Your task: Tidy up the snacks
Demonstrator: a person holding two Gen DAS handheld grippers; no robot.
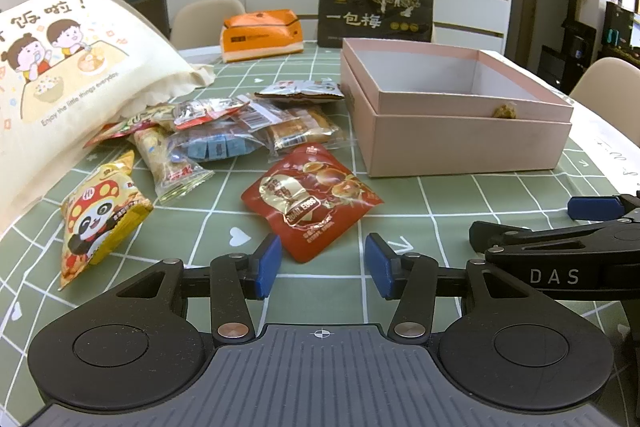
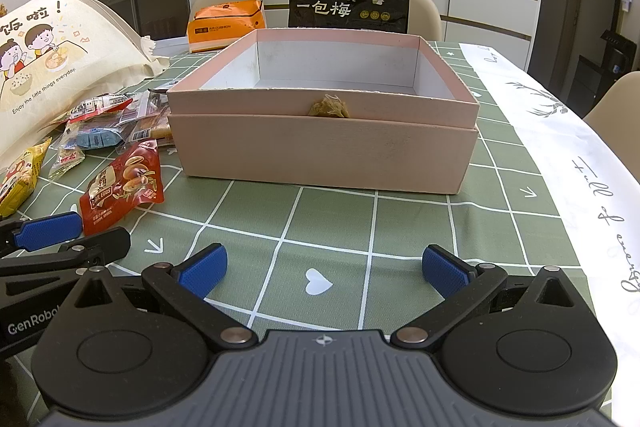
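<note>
- Left wrist view: left gripper [image 1: 320, 263] nearest the lens, jaws parted with nothing between them, hovering low over the green checked table [image 1: 460, 203].
- Just past its pads lies the red quail-egg pouch [image 1: 310, 201], flat, apart from the other snacks; likely the first pick since it is closest and lies clear.
- Behind it a loose pile: blue-cube pack [image 1: 218, 147], clear biscuit packs [image 1: 304, 133], small silver-red sachets [image 1: 208, 109], panda snack bag [image 1: 96, 223] off to the left edge.
- The pile spills from the mouth of the cartoon cloth bag [image 1: 60, 67], probably tipped out for sorting.
- Pink box [image 1: 460, 131] sits right of the pile, open top, seated in its own lid, looks empty inside; reads as the destination.
- The right gripper [image 1: 592, 227] shows from the side at the right edge.
- Far end: orange tissue pack [image 1: 260, 35], black plum bag [image 1: 376, 11] standing upright behind the box.
- Right wrist view: right gripper [image 2: 324, 273] nearest, jaws released wide, empty, aimed at bare table in front of the pink box [image 2: 324, 151].
- A small tan tassel [image 2: 328, 107] hangs on the box's front rim.
- Red quail-egg pouch [image 2: 122, 187] and the pile sit left of the box; the left gripper [image 2: 48, 231] pokes in at the left edge near the pouch.
- Judgement: nothing sorted yet, both tools staged.
</note>
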